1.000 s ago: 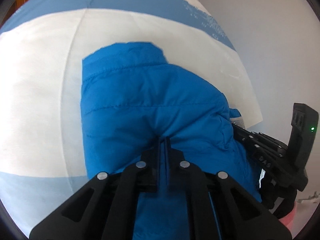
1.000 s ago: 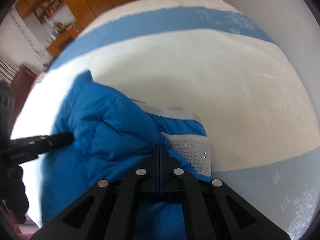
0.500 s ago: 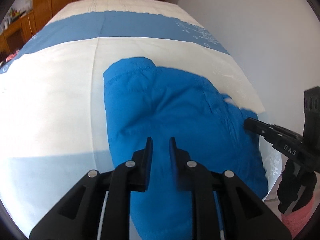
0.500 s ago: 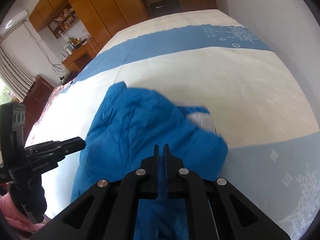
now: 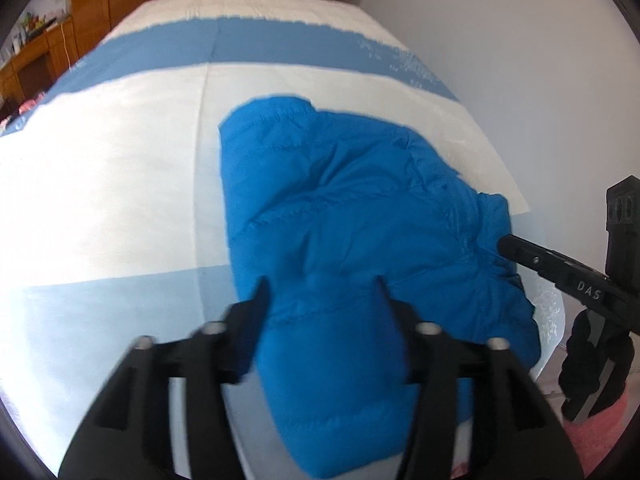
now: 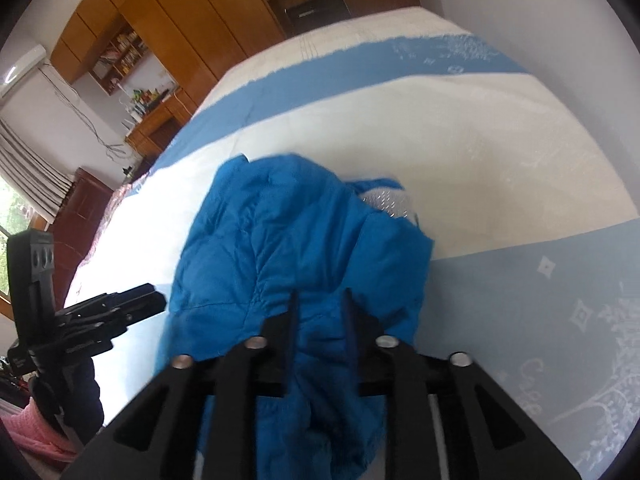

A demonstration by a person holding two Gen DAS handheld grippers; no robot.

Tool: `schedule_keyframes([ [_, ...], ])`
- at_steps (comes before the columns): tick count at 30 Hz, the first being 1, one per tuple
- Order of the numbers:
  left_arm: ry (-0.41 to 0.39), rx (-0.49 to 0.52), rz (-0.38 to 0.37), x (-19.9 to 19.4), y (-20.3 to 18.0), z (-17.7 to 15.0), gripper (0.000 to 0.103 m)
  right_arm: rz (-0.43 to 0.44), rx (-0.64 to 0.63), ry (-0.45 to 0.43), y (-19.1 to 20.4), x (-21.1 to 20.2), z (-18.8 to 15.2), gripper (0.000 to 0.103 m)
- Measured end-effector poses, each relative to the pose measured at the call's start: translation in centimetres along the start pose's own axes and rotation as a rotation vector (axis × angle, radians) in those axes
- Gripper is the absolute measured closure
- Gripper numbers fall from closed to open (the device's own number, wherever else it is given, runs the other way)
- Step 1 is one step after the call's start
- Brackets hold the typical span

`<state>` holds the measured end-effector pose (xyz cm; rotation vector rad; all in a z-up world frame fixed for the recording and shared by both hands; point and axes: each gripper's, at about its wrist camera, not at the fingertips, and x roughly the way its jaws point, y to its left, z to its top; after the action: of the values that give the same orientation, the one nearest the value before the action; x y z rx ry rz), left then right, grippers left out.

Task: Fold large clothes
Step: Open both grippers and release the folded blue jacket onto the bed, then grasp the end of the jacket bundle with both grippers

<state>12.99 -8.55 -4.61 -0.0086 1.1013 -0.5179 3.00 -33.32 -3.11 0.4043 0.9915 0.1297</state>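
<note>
Left gripper (image 5: 322, 284) spread wide, holding nothing. Right gripper (image 6: 320, 298) parted, holding nothing. Blue padded jacket (image 5: 352, 240) bunched on striped bedspread (image 5: 100, 184), directly ahead of and beneath both sets of fingers; pale lining patch (image 6: 388, 202) exposed at far edge.

From my feed, the jacket (image 5: 352, 232) is quilted blue cloth with a faint sheen, puffy and stitched; a silvery dotted lining (image 6: 388, 202) shows at one o'clock of it. The bedsheet (image 5: 112, 184) is matt cloth. Both grippers (image 5: 322, 286) (image 6: 320, 300) look matt black plastic. The wardrobe (image 6: 180, 12) is glossy wood.
</note>
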Motion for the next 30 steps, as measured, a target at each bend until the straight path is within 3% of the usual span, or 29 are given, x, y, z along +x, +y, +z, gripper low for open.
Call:
schedule_keyframes([
  [1,-0.012,0.007,0.007,-0.7,0.1,-0.2,0.040,-0.002,0.008,-0.010,-0.2,-0.7,-0.1,0.064],
  [4,-0.033,0.017,0.010,-2.3,0.4,-0.8,0.029,0.023,0.044,-0.035,-1.1,-2.4,-0.3,0.054],
  [5,-0.039,0.015,0.007,-2.8,0.6,-1.0,0.027,0.034,0.056,-0.037,-1.5,-2.8,-0.5,0.043],
  [10,-0.038,-0.003,0.003,-3.7,1.5,-1.7,0.024,0.087,0.112,-0.015,-3.4,-2.9,-1.0,0.027],
  [22,-0.017,-0.018,-0.038,-3.5,2.4,-2.5,0.012,0.206,0.165,0.047,-5.7,-0.6,-2.3,0.010],
  [30,0.037,-0.010,-0.048,-1.6,2.7,-3.2,0.011,0.283,0.205,0.109,-7.6,2.1,-3.4,0.006],
])
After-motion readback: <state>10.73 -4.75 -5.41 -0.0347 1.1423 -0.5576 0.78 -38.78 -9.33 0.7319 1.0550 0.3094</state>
